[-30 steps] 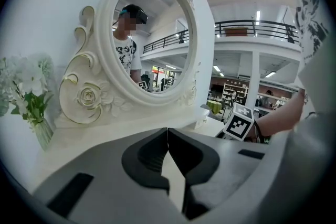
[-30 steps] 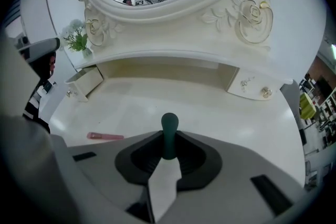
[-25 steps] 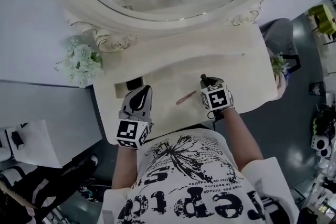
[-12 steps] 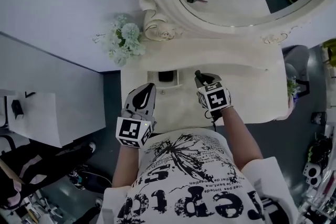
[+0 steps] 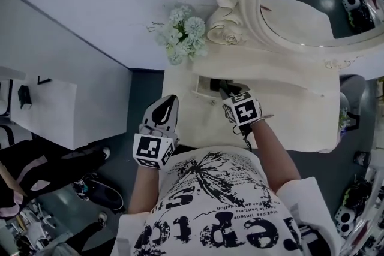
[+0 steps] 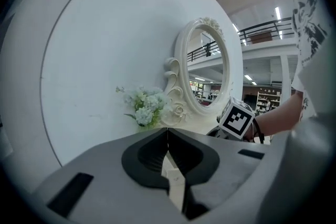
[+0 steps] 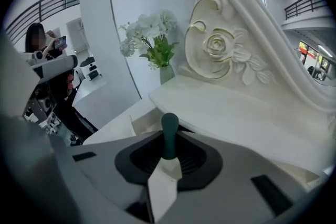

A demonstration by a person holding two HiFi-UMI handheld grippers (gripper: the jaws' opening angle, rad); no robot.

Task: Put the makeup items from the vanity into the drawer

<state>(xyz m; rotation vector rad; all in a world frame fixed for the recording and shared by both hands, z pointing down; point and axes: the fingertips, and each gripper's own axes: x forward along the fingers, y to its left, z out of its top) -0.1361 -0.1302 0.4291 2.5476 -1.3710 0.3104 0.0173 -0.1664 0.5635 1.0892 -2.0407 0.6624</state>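
One dark stick, likely a makeup pencil, is clamped in your right gripper at the open drawer, ready to drop; left gripper closed, empty.

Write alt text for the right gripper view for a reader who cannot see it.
The right gripper is shut on a slim dark green makeup stick, whose rounded end points toward the open drawer of a cream vanity. Behind stand white flowers and a carved rose on the mirror frame.
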